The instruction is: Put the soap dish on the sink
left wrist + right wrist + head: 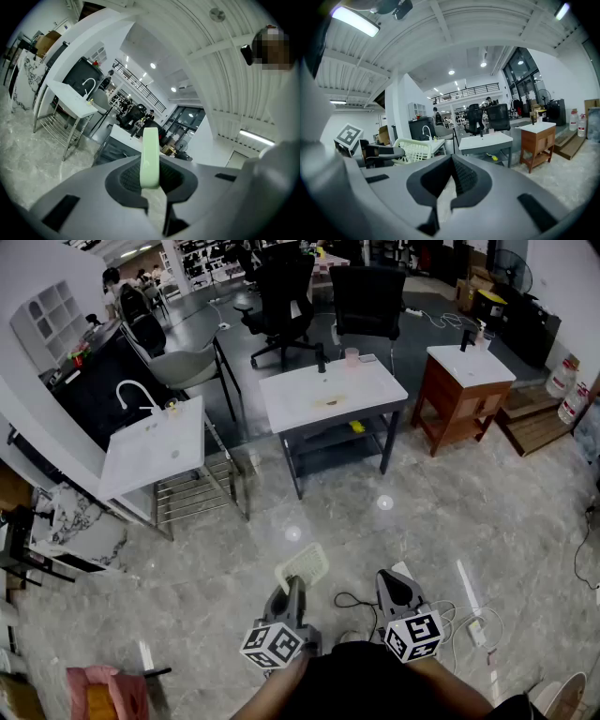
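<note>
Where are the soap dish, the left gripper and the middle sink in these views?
soap dish [303,566]: head view, on its slatted face.
left gripper [295,585]: head view, between its fingertips, which are shut on the soap dish's near edge.
middle sink [292,401]: head view, on the bare white top left of the basin.

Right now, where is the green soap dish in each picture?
Head view: the soap dish is low and central, held out by the left gripper.
Left gripper view: centre, edge-on, clamped between the jaws.
Right gripper view: left of centre, slats showing.
Shared landmark: the curved white tap.
</note>
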